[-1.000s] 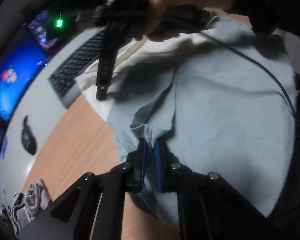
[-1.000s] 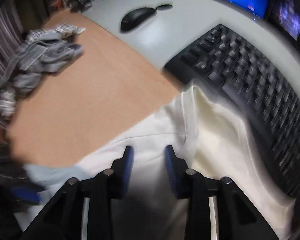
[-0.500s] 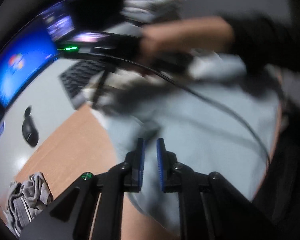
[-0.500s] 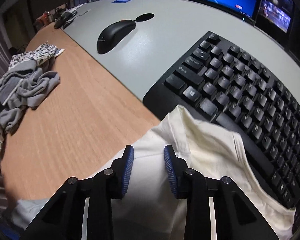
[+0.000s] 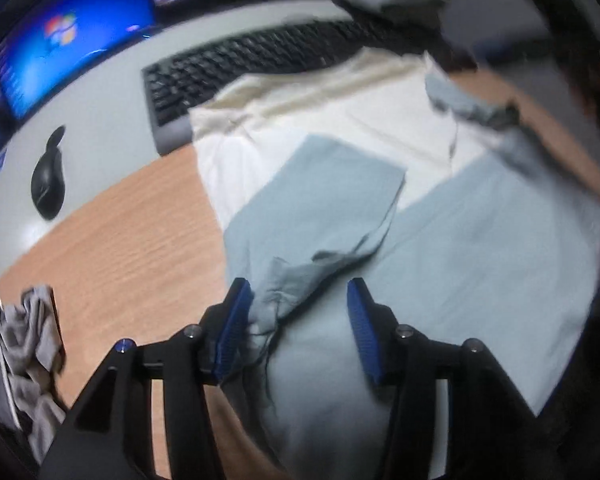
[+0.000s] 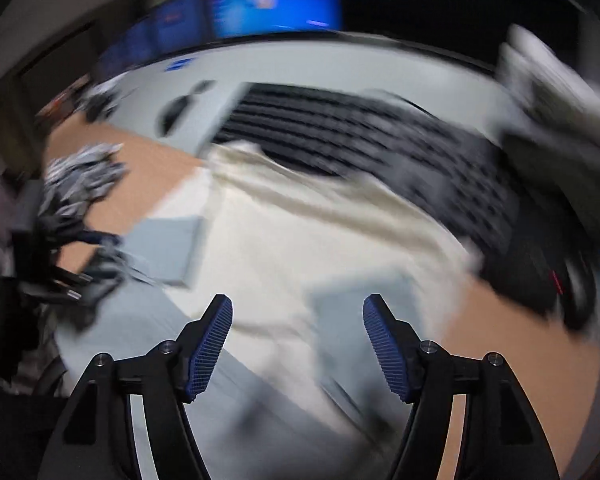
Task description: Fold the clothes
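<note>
Two garments spread on the wooden desk, one over the other. Light blue shirt uppermost, lying flat with its body stretching away from the near desk edge toward the keyboard, long axis running near to far in the left wrist view. Left sleeve folded inward across the chest, its squared cuff end pointing toward the far right, its bunched root trailing back to the near left. Cream garment underneath, showing past the blue one on the far side and lapping against the keyboard's near edge.

Left gripper low over the shirt's near-left part, fingers pointing along the garment toward the keyboard, jaws spread wide with nothing clamped; crumpled sleeve fabric just beside the left blue pad, contact hard to judge. Right gripper held above the cream cloth, also aimed at the keyboard, jaws parted and empty, the whole right wrist view heavily smeared by motion. Left gripper seen there as a dark shape at the left edge, beside the folded blue sleeve.

Black mouse on the grey desk surface left of the keyboard, lit blue monitor behind. Heap of grey clothing at the near-left of the desk, well apart from the spread garments.
</note>
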The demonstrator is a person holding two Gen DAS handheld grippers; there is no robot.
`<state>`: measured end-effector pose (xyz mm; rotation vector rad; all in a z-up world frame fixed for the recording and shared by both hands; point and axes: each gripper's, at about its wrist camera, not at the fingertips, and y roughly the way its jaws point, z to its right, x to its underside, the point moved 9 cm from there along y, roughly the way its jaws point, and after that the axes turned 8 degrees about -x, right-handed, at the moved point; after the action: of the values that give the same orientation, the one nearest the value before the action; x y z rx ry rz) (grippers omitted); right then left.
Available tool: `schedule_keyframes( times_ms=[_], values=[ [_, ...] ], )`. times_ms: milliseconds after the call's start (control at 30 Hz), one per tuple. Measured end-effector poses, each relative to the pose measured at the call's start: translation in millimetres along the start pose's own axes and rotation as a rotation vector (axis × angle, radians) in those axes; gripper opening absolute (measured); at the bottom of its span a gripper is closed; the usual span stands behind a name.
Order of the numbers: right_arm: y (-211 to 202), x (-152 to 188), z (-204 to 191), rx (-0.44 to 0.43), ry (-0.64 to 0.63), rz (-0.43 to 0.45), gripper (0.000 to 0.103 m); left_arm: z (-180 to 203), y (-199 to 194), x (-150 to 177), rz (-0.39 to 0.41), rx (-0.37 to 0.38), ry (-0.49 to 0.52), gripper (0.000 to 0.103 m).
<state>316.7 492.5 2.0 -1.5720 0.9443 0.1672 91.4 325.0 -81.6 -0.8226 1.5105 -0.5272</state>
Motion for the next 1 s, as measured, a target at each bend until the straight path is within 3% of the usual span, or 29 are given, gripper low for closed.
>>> schedule_keyframes(
  times_ms=[100, 200, 300, 400, 467, 533, 600, 667, 767, 833, 900, 967, 1000],
  values=[
    [-6, 29, 32, -0.061, 0.152, 0.047, 0.07, 9, -32, -1, 0.078, 0.015, -0.043, 0.053],
    [7, 58, 45, -0.067, 0.22, 0.028, 0.07, 25, -46, 7, 0.09, -0.043, -0.012, 0.053],
    [14, 76, 15, -0.097, 0.111, 0.006, 0.07, 45, -51, 15, 0.08, 0.002, 0.011, 0.053],
    [14, 89, -15, -0.018, -0.079, -0.015, 0.07, 61, -50, 26, 0.05, 0.01, 0.037, 0.053],
    [15, 94, -19, 0.048, -0.127, -0.023, 0.07, 69, -48, 34, 0.034, 0.0, 0.063, 0.053],
    [10, 93, -22, 0.004, -0.094, 0.007, 0.071, 68, -50, 44, 0.024, -0.002, 0.066, 0.053],
    [5, 93, -19, -0.026, -0.038, 0.039, 0.079, 58, -52, 51, 0.021, -0.028, 0.049, 0.053],
    [0, 100, -22, -0.019, -0.017, 0.041, 0.079, 44, -59, 62, 0.021, -0.032, 0.017, 0.06],
    [-22, 119, -50, -0.125, -0.016, 0.091, 0.079, 25, -73, 83, 0.041, -0.026, -0.04, 0.074],
    [-33, 136, -69, -0.17, -0.022, 0.119, 0.079, 18, -82, 97, 0.054, 0.012, -0.071, 0.075],
    [-29, 160, -88, -0.194, -0.024, 0.088, 0.079, 20, -90, 107, 0.068, 0.046, -0.069, 0.075],
    [-18, 187, -108, -0.205, -0.039, 0.021, 0.079, 27, -98, 113, 0.093, 0.025, -0.025, 0.075],
    [-14, 198, -117, -0.162, -0.076, 0.002, 0.08, 33, -100, 115, 0.102, 0.014, 0.009, 0.075]
  ],
)
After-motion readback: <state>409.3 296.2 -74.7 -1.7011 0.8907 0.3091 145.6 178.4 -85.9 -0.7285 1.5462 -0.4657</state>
